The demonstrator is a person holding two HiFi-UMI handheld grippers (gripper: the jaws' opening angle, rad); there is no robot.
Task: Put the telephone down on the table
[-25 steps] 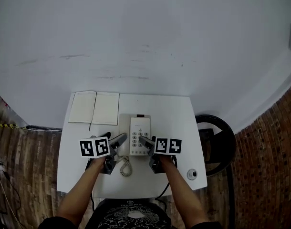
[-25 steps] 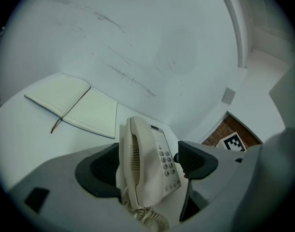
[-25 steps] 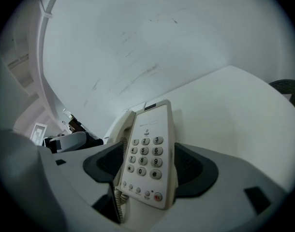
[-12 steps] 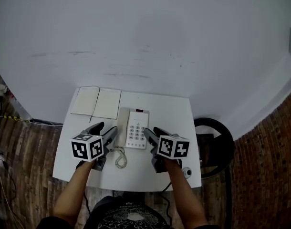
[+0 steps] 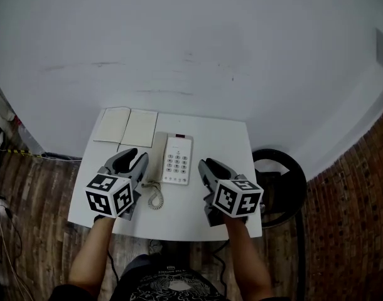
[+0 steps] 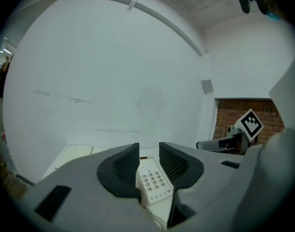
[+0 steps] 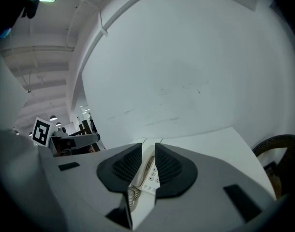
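The white push-button telephone lies flat on the white table, handset on its left side, with its coiled cord trailing toward the near edge. My left gripper hovers left of the phone, clear of it. The right gripper hovers to the phone's right, also apart from it. Both pairs of jaws are closing with nothing between them. In the left gripper view the phone shows beyond the narrow gap of the left gripper. The right gripper view has the phone beyond the right gripper.
An open notebook lies at the table's far left corner, next to the phone. A black round seat stands on the wooden floor right of the table. A white wall rises behind the table.
Both grippers have drawn back from the phone toward the near edge and spread apart sideways. Their jaws have narrowed from wide to a slim gap. The phone stays on the table.
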